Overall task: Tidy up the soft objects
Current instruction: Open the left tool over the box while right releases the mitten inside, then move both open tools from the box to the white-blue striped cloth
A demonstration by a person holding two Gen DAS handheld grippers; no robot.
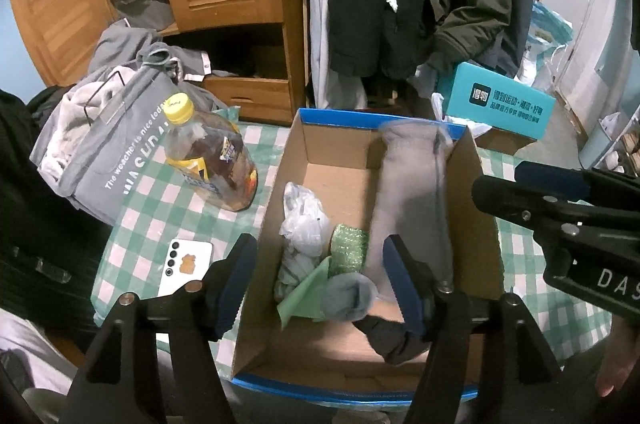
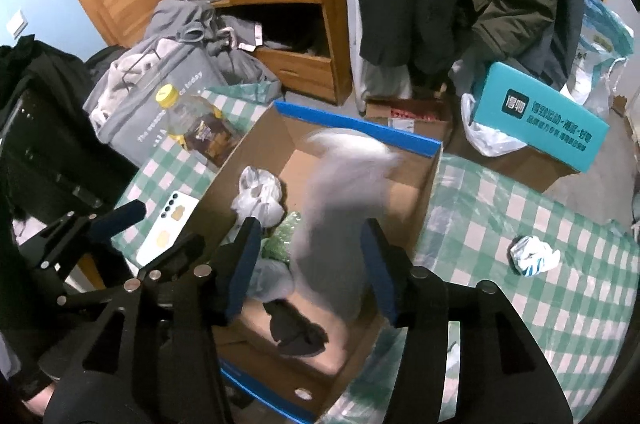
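Observation:
An open cardboard box with a blue rim [image 1: 280,180] [image 2: 356,126] stands on the checked tablecloth. A long grey soft cloth [image 1: 408,200] [image 2: 336,224], blurred by motion, hangs or drops into its right side. Inside lie a white plastic bag [image 1: 304,220] [image 2: 258,194], a green scrubber [image 1: 348,248] [image 2: 284,240], a green cloth [image 1: 308,292], a grey sock [image 1: 348,296] and a black sock [image 1: 392,340] [image 2: 298,332]. My left gripper [image 1: 320,280] is open over the box's near end. My right gripper [image 2: 308,270] is open above the box, the grey cloth between its fingers but not pinched.
A crumpled white and blue item [image 2: 534,254] lies on the tablecloth at right. A bottle with a yellow cap [image 1: 208,156] and a white phone [image 1: 184,266] lie left of the box. A grey bag [image 1: 108,140], a teal box [image 1: 500,104] and hanging coats stand behind.

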